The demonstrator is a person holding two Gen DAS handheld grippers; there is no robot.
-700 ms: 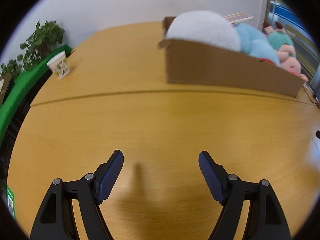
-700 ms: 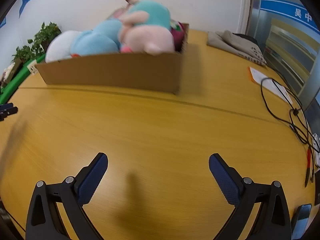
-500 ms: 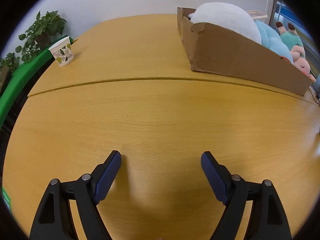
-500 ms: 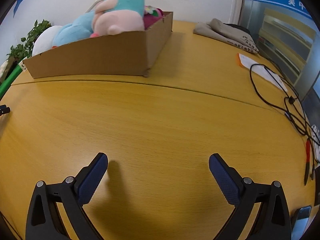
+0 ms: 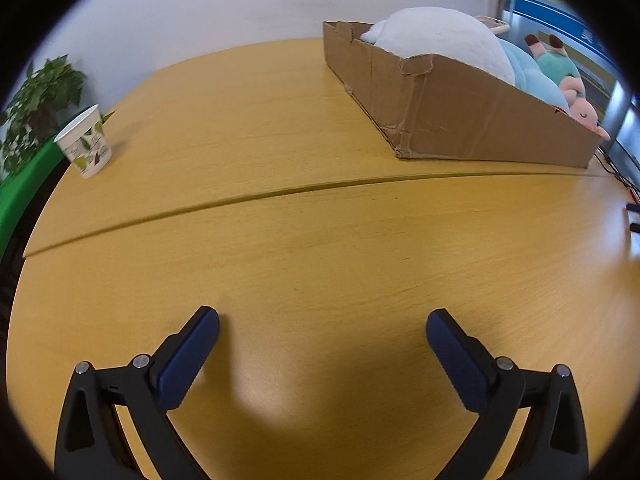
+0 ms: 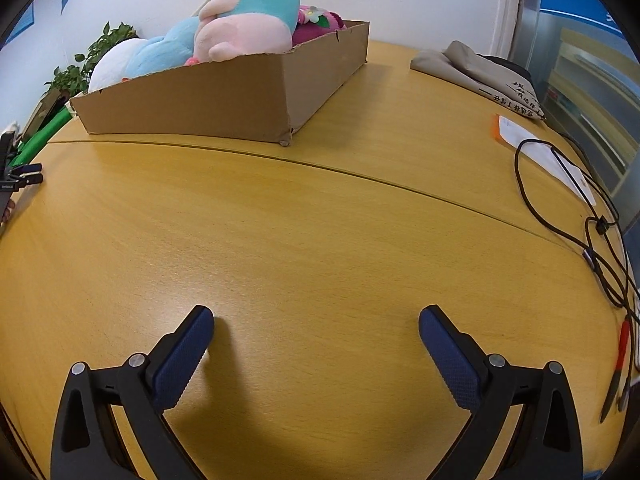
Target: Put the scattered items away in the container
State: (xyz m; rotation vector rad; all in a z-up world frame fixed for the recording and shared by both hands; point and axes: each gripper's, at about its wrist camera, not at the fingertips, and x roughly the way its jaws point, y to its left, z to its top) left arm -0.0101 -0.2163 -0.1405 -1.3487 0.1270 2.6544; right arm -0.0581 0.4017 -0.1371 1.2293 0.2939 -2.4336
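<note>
A brown cardboard box point(image 5: 460, 120) point(image 6: 224, 96) stands on the wooden table at the far side. It holds plush toys: a white one point(image 5: 440, 40), a light blue one point(image 6: 168, 50), a pink and teal pig point(image 6: 248, 20) and a magenta one point(image 6: 316, 22). My left gripper point(image 5: 322, 330) is open and empty, low over bare table well short of the box. My right gripper point(image 6: 316, 326) is open and empty, also low over bare table. The left gripper's tips show at the left edge of the right wrist view point(image 6: 26, 174).
A paper cup point(image 5: 85, 148) stands at the table's left edge by a potted plant point(image 5: 36, 96). A folded grey cloth point(image 6: 480, 72), a paper sheet point(image 6: 536, 144), black cables point(image 6: 580, 208) and pens point(image 6: 618, 372) lie at the right.
Both grippers have drawn back and down from the box, which now sits farther off. The left view has swung so the box lies at the upper right. Jaws stayed open.
</note>
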